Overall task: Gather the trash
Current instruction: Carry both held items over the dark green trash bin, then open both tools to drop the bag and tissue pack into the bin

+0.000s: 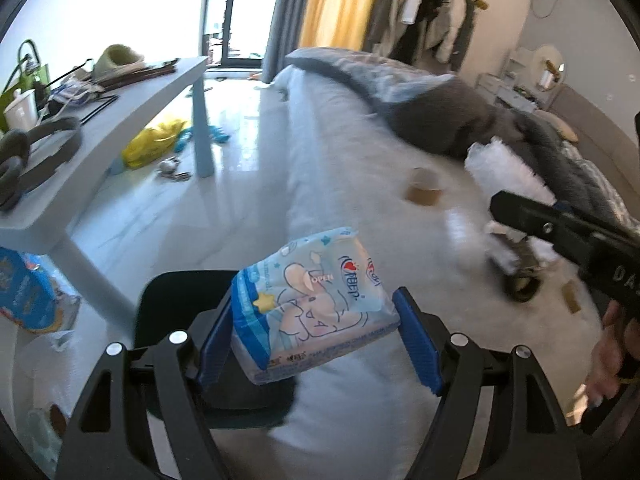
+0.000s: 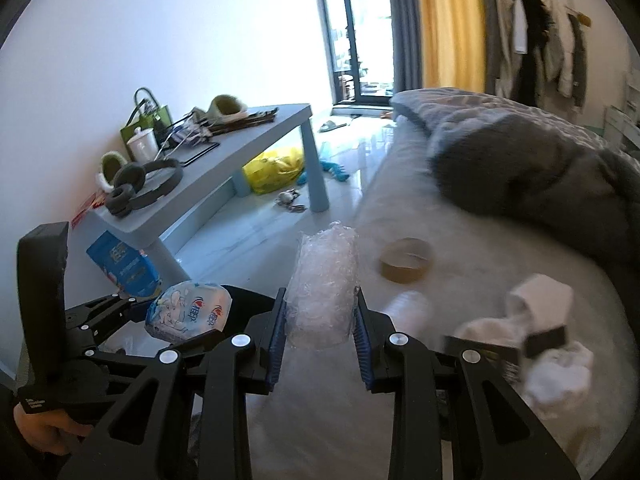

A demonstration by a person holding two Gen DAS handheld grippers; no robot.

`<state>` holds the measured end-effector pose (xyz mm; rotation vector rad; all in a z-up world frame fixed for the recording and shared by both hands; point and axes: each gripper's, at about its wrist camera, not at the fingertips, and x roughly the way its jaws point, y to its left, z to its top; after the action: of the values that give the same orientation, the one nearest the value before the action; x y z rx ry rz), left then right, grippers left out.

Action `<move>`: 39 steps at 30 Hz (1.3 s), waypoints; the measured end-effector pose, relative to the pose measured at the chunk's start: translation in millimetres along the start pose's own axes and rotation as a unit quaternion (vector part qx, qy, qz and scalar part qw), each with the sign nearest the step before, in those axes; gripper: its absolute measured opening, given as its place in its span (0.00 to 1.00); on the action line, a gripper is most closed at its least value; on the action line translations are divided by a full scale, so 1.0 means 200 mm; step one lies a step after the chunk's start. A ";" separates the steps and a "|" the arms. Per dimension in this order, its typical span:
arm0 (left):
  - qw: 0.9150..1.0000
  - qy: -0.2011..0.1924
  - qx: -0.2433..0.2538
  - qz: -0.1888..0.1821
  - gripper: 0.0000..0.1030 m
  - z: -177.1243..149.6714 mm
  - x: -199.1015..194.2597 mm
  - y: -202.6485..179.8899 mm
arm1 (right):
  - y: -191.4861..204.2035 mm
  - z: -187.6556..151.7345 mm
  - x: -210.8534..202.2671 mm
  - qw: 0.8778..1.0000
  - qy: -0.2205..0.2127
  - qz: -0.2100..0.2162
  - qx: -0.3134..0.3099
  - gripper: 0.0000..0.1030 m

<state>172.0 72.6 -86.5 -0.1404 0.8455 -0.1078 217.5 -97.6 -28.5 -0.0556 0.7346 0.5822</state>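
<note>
My left gripper is shut on a blue-and-white tissue pack and holds it above a black bin beside the bed. The pack also shows in the right wrist view, over the bin. My right gripper is shut on a clear crumpled bubble-wrap roll above the white bed. The right gripper also shows in the left wrist view, with the wrap at its tip.
A brown tape roll, a paper cup and white socks lie on the bed, with a grey duvet behind. A pale blue table carries headphones. A yellow bag lies on the floor.
</note>
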 end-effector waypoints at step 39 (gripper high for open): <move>0.972 0.211 -0.100 -0.011 0.81 -0.40 0.52 0.84 | 0.60 -0.04 0.91 0.985 0.162 0.056 -0.013 0.30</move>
<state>187.7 215.2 -242.9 -0.3244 1.2811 -0.0743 258.3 90.1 -134.0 -0.1364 1.0513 0.6988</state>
